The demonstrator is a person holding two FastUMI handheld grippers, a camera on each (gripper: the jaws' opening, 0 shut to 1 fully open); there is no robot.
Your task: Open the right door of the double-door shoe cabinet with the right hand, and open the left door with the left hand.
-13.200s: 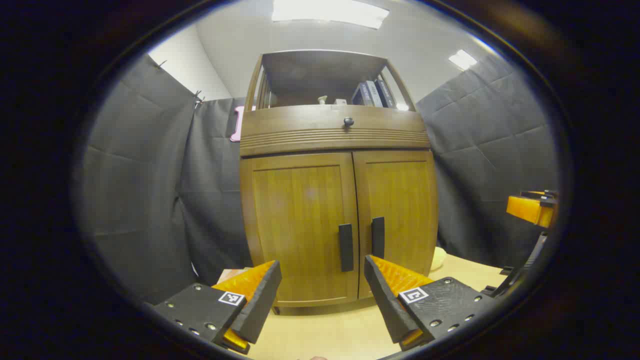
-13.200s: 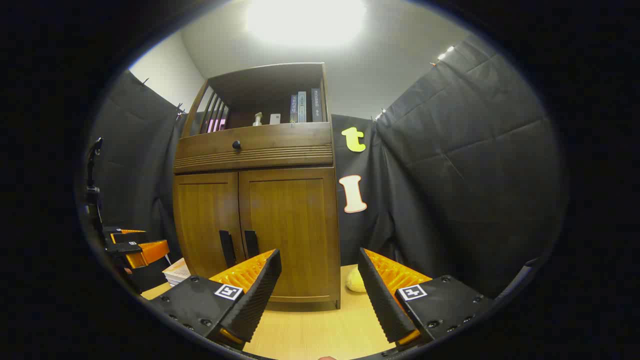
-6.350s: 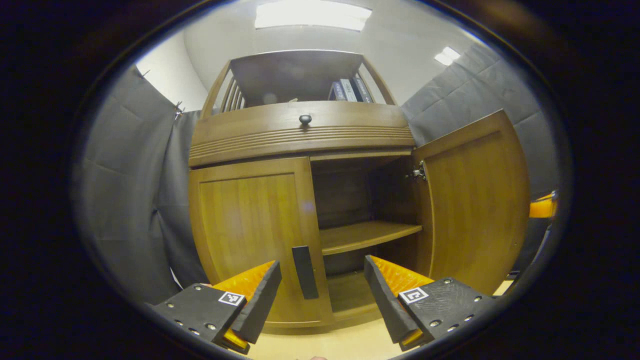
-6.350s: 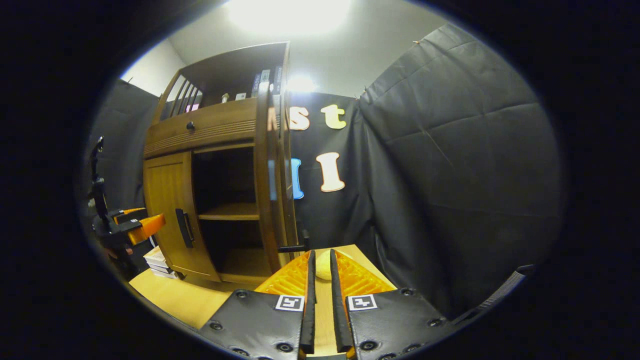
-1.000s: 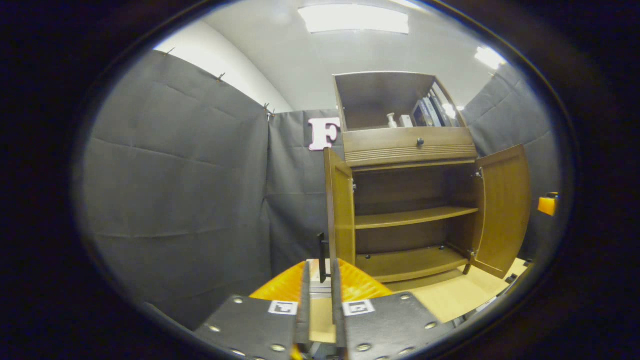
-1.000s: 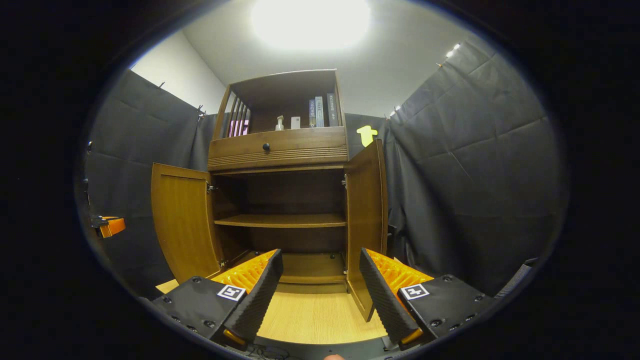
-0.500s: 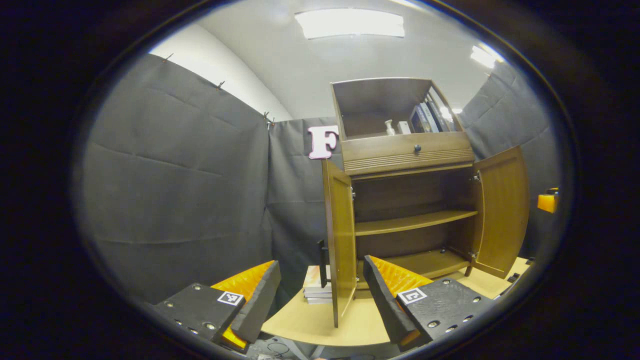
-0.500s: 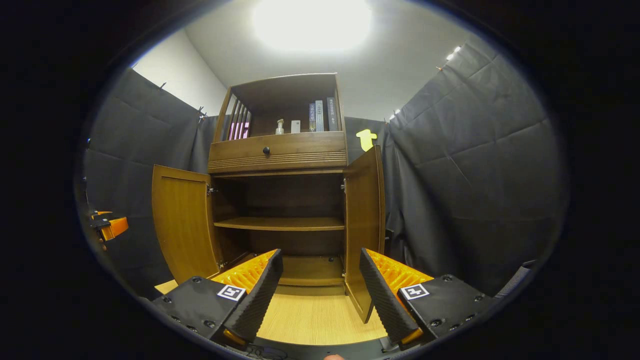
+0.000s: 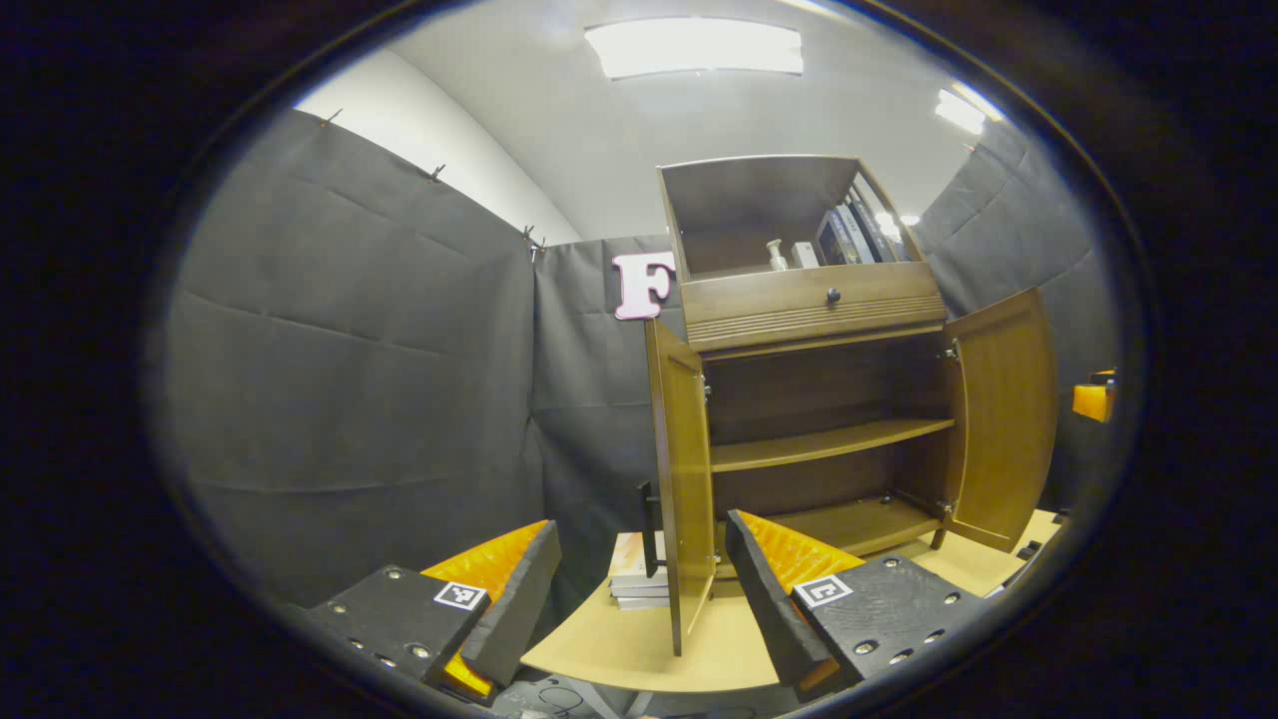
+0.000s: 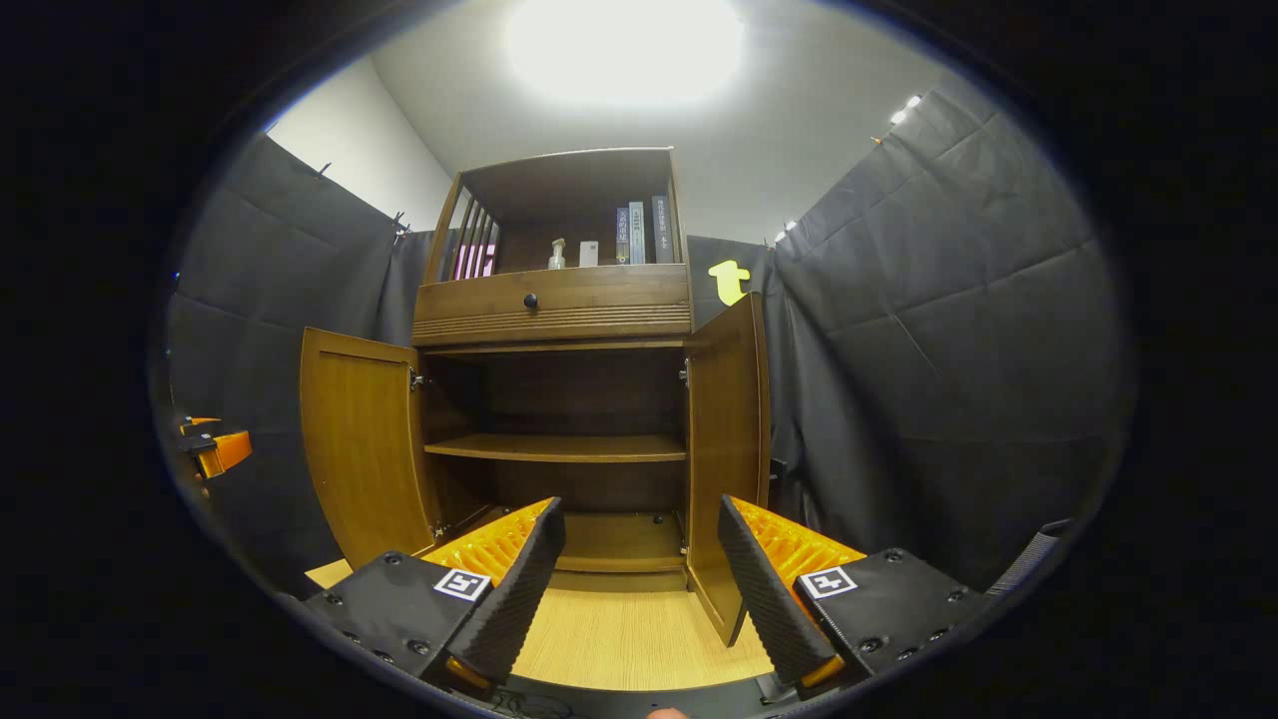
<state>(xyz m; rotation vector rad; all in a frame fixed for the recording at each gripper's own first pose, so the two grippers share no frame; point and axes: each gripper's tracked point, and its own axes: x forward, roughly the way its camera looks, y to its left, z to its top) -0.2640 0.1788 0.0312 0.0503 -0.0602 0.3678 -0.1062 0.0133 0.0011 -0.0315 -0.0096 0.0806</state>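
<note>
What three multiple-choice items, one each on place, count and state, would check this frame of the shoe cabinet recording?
1. Where are the books?
A. top open shelf
B. middle shelf
C. cabinet floor
2. How many knobs does the drawer front carry?
A. none
B. one
C. two
3. The left tool is:
A. shut on the left door's handle
B. shut on nothing
C. open

Key: A, books stand in the top compartment; B, a single knob on the drawer front; C, left tool gapes clear of the handle.

Both doors, shut at the start, now stand wide: the right door (image 10: 727,449) and the left door (image 9: 681,479). The left tongs (image 9: 639,589), closed on its handle (image 9: 651,529) a second ago, have let go and gape.
</note>
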